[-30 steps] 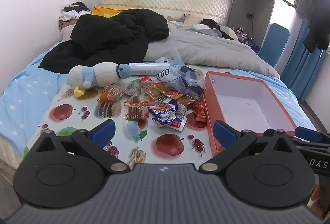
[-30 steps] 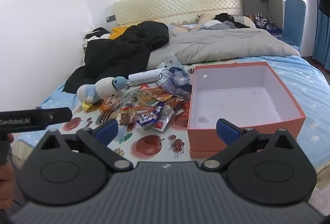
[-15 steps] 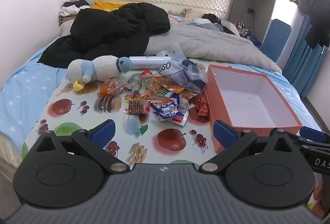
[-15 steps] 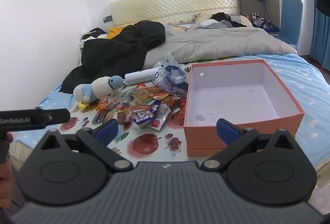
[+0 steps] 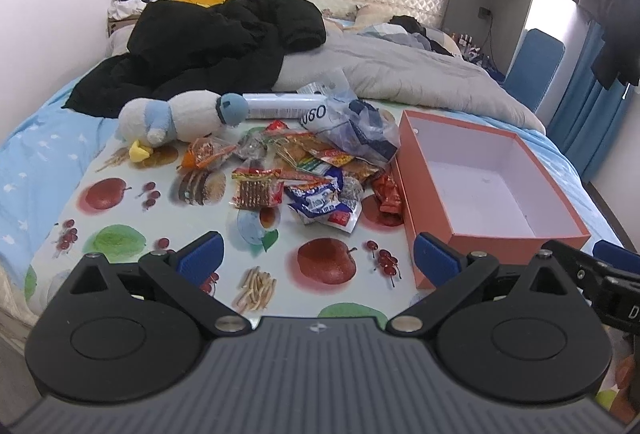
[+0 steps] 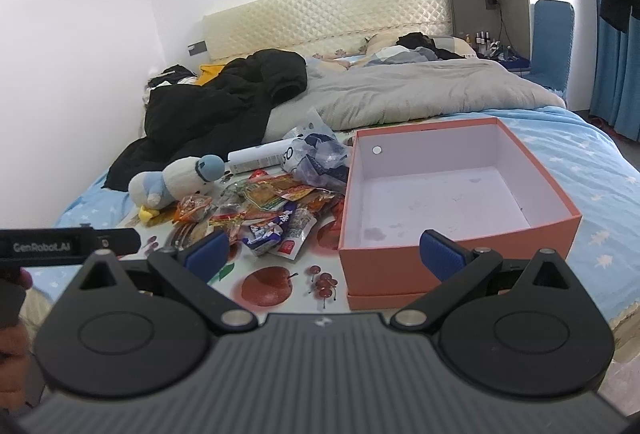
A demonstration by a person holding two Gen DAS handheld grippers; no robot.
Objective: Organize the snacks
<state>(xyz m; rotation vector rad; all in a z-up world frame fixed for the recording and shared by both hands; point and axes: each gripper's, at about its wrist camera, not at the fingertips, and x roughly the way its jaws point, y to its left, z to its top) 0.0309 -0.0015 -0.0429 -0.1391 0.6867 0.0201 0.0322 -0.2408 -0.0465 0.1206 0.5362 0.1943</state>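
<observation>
Left wrist view: the left gripper (image 5: 318, 259) is spread wide with nothing in it, hovering over the fruit-print mat (image 5: 120, 194) on the bed. The snack pile (image 5: 304, 170) sits mid-mat, right next to the orange box (image 5: 420, 210), which is empty. A plush penguin (image 5: 176, 120) lies behind the snacks.

Right wrist view: the right gripper (image 6: 326, 254) is also wide apart and empty, low in front of the orange box (image 6: 384, 266). The snack pile (image 6: 264, 208) is just left of it, plush penguin (image 6: 176, 178) further left.
</observation>
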